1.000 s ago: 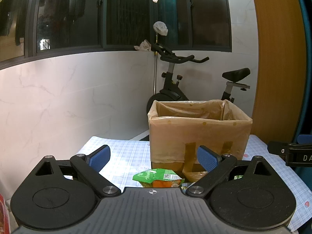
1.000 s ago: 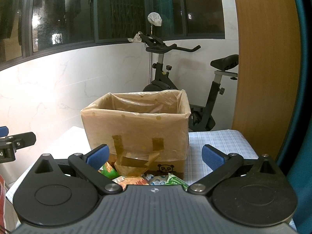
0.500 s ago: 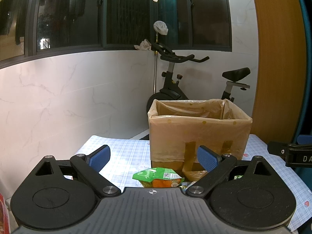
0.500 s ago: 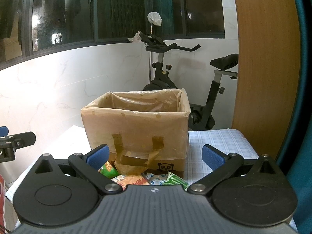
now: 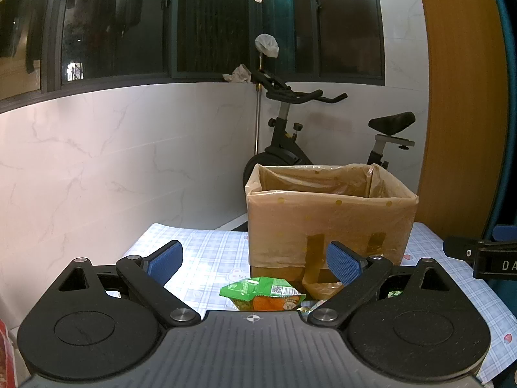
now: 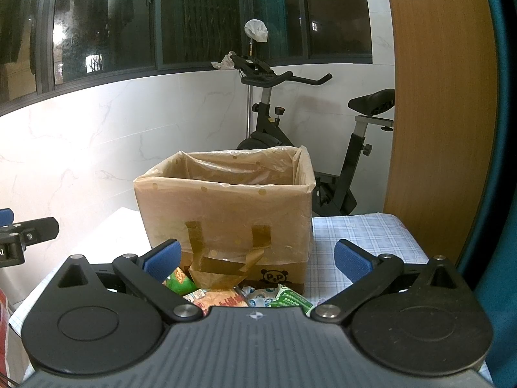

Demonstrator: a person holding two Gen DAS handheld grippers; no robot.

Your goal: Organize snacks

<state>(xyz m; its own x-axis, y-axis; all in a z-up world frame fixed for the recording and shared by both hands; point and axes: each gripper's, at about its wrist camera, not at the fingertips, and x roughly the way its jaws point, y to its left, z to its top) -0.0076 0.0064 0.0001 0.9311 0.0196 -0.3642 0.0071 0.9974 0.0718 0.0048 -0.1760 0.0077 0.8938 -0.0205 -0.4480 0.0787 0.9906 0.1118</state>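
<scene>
- Snack packets: green pouch (image 5: 262, 292) and several more packets (image 6: 245, 297) lie on the checked table (image 5: 206, 255), just before the lined cardboard box (image 6: 226, 207).
- My left hand-held gripper (image 5: 255, 260): jaws wide apart, holding nothing.
- My right hand-held gripper (image 6: 257, 260): likewise spread and empty.
- Risk: the loose liner flap (image 6: 223, 271) draped over the packets could snag a finger; crinkly pouches may slip from a shallow pinch.

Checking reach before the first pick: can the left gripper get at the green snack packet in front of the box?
Probably yes. The left gripper is open, and the green snack packet lies just ahead between its fingers, with nothing covering it.
</scene>
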